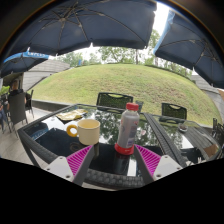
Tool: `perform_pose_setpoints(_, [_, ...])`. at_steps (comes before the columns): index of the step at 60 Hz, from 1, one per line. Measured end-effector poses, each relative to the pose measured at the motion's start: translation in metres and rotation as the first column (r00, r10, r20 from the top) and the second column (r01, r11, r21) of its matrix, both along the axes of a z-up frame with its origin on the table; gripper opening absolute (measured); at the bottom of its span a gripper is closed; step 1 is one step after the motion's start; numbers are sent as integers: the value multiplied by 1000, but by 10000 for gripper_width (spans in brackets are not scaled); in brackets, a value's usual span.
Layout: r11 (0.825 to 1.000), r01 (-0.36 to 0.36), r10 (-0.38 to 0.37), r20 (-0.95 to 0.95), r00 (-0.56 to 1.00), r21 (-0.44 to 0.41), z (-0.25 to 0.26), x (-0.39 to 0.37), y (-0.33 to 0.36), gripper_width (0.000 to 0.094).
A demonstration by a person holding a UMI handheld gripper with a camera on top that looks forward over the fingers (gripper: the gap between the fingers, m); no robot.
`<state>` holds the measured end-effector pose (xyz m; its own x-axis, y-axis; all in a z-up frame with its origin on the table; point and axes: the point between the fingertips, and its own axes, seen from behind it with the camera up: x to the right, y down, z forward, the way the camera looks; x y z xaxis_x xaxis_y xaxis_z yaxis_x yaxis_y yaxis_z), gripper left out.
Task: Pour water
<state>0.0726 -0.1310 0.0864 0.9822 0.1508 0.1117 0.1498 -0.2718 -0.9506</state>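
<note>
Outdoor patio, glass-topped table (60,150) with dark frame filling the lower middle of the frame.

Gripper (113,160) at bottom centre, both fingers visible with their magenta pads (78,160) facing inward. Fingers are spread wide apart, nothing pressed between them: released.

Bottle (127,128): clear plastic, red cap, red band low on the body, standing upright on the tabletop at centre frame. It sits just ahead of the fingers, in line with the gap between them and slightly toward the right finger. A clear gap shows at either side; no contact with the pads. Water level inside cannot be read.

Mug (86,131): pale yellow, handle pointing left, upright on the table just left of the bottle, near it but apart. It lies ahead of the left finger.

Plate (71,116) with something on it, further back on the table at left of centre, behind the mug; contents too small to tell.

Chairs (114,100) with dark backs stand along the far edge of the table, centre and right. Umbrellas (80,22), dark canopies, span the upper frame. Grassy slope (110,82) behind the chairs, trees along the top of it.
</note>
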Motion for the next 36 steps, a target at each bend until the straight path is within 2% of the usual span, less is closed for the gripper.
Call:
perform_pose_setpoints(17, [997,-48,45,48,998,59,16,-43,-84,842])
perform_pose_setpoints(25, [988,-112,110,24,994,104,30,-60,-107,841])
perform_pose_setpoints(28, [985,-145,144,22,989,95,26,-65,-112,841])
perform_pose_setpoints(36, [985,-100,94,52,994,140,31,-51,-110,842])
